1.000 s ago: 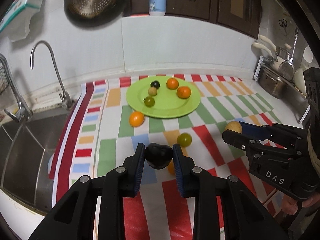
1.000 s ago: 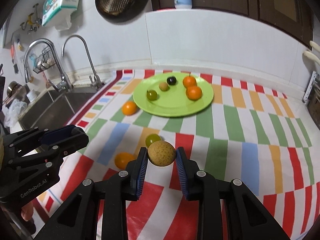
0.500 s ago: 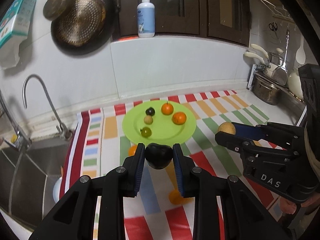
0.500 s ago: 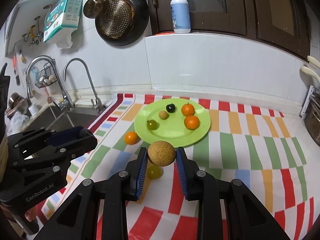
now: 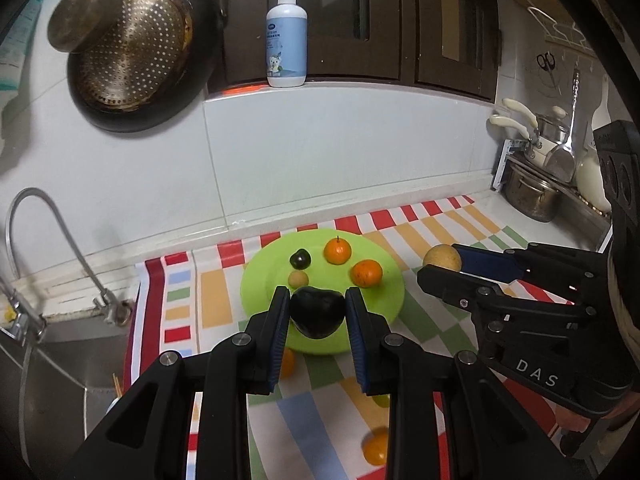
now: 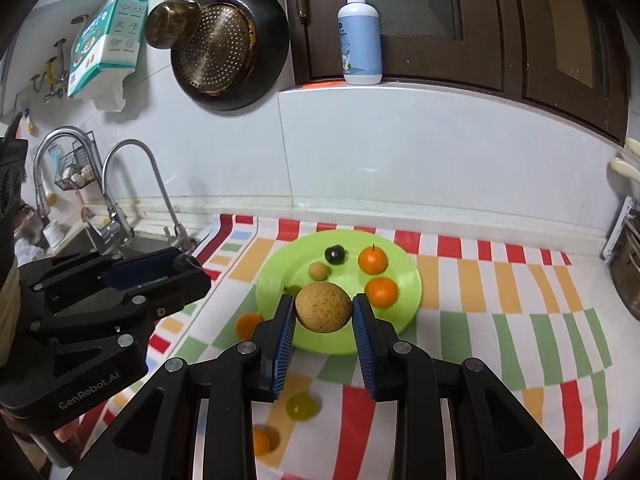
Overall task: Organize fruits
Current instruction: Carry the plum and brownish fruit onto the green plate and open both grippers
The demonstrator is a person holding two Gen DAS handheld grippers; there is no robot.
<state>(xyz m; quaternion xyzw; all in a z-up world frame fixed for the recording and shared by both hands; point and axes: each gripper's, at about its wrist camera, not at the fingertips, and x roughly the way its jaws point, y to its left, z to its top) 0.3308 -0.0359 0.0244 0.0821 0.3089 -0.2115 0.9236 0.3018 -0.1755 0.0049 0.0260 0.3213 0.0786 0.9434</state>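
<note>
In the left wrist view my left gripper (image 5: 318, 310) is shut on a dark, nearly black fruit (image 5: 318, 316), held above the near edge of the green plate (image 5: 388, 296). The plate carries two oranges (image 5: 337, 251), a small dark fruit (image 5: 301, 259) and a small tan fruit (image 5: 298, 279). In the right wrist view my right gripper (image 6: 323, 312) is shut on a speckled tan round fruit (image 6: 323, 306), also above the plate's (image 6: 410, 280) near side. Two oranges (image 6: 246, 324) and a green fruit (image 6: 301, 404) lie loose on the striped cloth.
A sink (image 5: 52, 380) with a curved faucet (image 5: 60, 232) lies left of the cloth. Pots and utensils (image 5: 532, 196) stand at the back right. A soap bottle (image 5: 286, 36) sits on the ledge, and a pan (image 5: 136, 52) hangs on the wall.
Both grippers have risen and moved forward towards the green plate, each keeping its fruit. The loose fruits on the cloth now lie below and behind the fingertips.
</note>
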